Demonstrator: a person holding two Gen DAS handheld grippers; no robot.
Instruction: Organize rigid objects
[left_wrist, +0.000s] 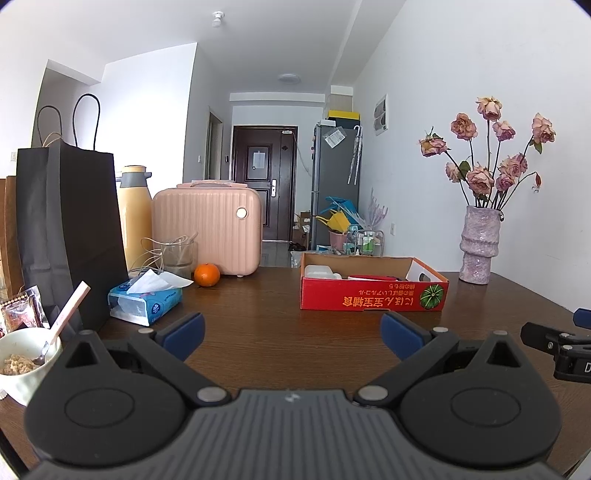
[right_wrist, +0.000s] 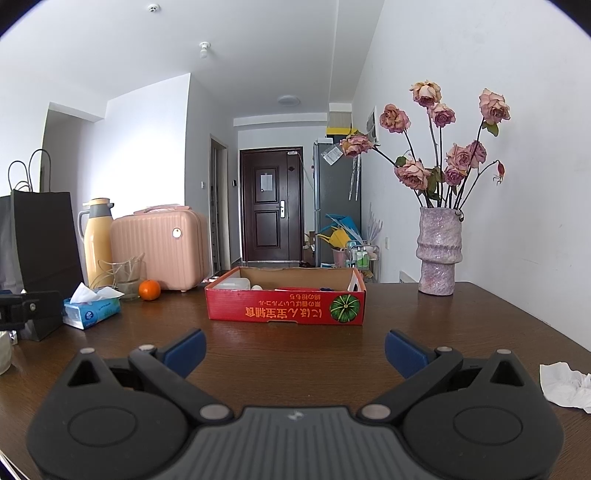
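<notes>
Red box (right_wrist: 286, 306) on the table (right_wrist: 295, 354), well beyond both grippers' spread, empty fingers (left_wrist: 184, 334) (right_wrist: 404, 352).

Dark wood table (right_wrist: 288, 354). Red cardboard box (right_wrist: 286, 306) centre-far, vase (right_wrist: 439, 251) far right, crumpled tissue (right_wrist: 565, 386) near right. Tissue pack (left_wrist: 146, 301), orange (left_wrist: 207, 275), black bag (left_wrist: 70, 236), bowl (left_wrist: 22, 360) left.

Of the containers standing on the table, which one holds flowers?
The purple textured vase at the table's far right by the wall; dried pink roses rise from it. The yellow thermos and glass jar hold none.
</notes>
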